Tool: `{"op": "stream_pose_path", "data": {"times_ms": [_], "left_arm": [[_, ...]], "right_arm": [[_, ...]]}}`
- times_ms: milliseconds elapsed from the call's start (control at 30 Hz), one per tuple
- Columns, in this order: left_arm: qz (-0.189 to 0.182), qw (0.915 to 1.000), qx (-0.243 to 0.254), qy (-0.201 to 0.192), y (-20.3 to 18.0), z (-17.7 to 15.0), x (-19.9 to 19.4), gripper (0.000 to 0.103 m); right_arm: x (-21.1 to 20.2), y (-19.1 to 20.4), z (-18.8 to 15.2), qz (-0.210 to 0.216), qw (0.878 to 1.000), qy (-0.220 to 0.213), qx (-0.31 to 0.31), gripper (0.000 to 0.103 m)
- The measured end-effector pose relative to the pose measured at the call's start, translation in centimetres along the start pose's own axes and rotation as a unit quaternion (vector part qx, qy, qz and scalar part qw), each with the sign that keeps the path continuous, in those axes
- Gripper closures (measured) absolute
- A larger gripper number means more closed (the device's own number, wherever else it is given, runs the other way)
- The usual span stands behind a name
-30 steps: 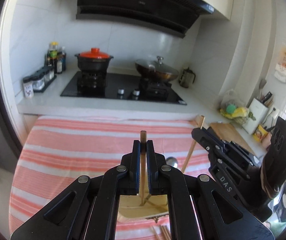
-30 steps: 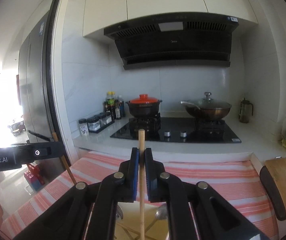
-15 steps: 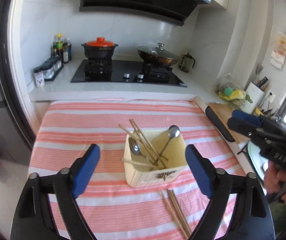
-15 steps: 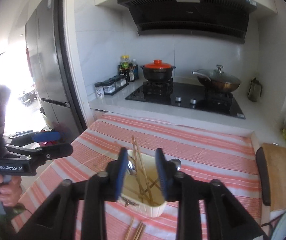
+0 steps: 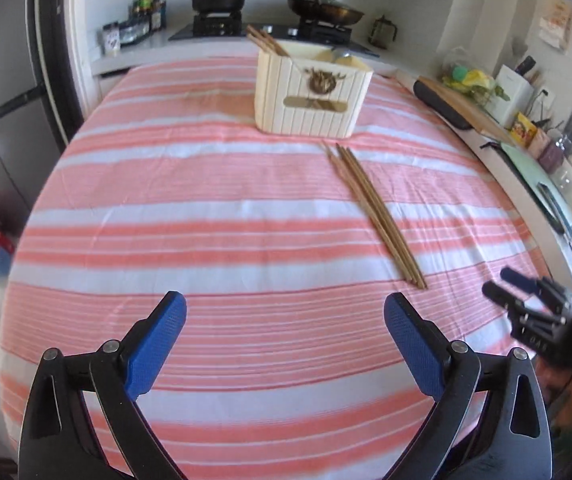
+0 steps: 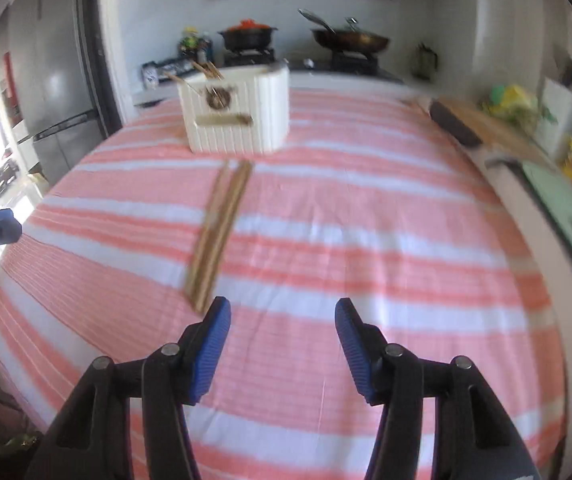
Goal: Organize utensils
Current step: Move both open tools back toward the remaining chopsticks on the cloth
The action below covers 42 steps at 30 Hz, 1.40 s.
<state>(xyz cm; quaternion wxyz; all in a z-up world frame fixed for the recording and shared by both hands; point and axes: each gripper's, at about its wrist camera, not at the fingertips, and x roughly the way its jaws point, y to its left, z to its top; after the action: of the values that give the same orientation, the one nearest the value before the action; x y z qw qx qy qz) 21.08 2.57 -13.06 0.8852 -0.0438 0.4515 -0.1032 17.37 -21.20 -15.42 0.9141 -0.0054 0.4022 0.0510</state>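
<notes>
Both grippers sit much lower and farther back than half a second ago, when they looked down into the holder from above; now the cream utensil holder stands in the upper middle of the left wrist frame, seen from the side. The left gripper has its ribbed blue pads spread wide with nothing between them, as before, and the right gripper has its jaws wider apart than in the earlier frame, also empty.

The holder is a rounded-corner box with vertical ribbing and a brown emblem on its front. Wooden chopstick ends poke out of its upper left corner, and what looks like a metal spoon bowl shows above the rim, though the view there is soft. On the pink-and-white striped cloth, slightly wrinkled, a bundle of slim brown loose chopsticks lies flat and close together, starting just below the holder and running toward the lower right of the frame. In the right wrist view the same bundle ends just above the gripper's left pad.
</notes>
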Motion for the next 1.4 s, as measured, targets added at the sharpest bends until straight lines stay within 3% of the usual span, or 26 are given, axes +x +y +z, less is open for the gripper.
{"op": "stream_pose_path", "data": {"times_ms": [67, 133, 300, 567, 867, 1000, 1200, 1400], "left_arm": [[-0.018, 0.9998, -0.002, 0.002, -1.1, 0.2, 1.1, 0.004], [-0.020, 0.9998, 0.001, 0.005, -2.5, 0.8, 2.5, 0.004], [0.000, 1.0000, -0.004, -0.002, -4.9, 1.7, 5.1, 0.004], [0.048, 0.9985, 0.026, -0.004, -6.9, 0.9, 6.0, 0.004], [0.075, 0.9961, 0.046, -0.004, -7.4, 0.7, 6.4, 0.004], [0.062, 0.9977, 0.028, 0.001, -6.6, 0.7, 6.7, 0.004], [0.012, 0.9999, -0.009, -0.002, -6.6, 2.8, 8.8, 0.004], [0.019, 0.9998, -0.001, 0.005, -8.1, 5.5, 13.0, 0.004]], "right_arm": [[-0.1, -0.5, -2.0, 0.010, 1.000, 0.008, 0.025, 0.048], [-0.9, -0.4, -2.4, 0.004, 1.000, -0.007, 0.012, 0.048], [-1.6, 0.2, -1.7, -0.015, 0.999, -0.048, -0.005, 0.048], [-0.5, -0.5, -2.4, 0.007, 0.999, -0.045, 0.027, 0.048], [0.2, -0.7, -2.6, 0.027, 0.998, -0.040, 0.043, 0.048], [-0.6, -0.6, -2.5, 0.037, 0.996, -0.063, 0.041, 0.048], [0.4, -0.6, -2.7, 0.029, 0.998, -0.043, 0.043, 0.048], [0.4, -0.8, -2.6, 0.029, 0.998, -0.042, 0.045, 0.048]]}}
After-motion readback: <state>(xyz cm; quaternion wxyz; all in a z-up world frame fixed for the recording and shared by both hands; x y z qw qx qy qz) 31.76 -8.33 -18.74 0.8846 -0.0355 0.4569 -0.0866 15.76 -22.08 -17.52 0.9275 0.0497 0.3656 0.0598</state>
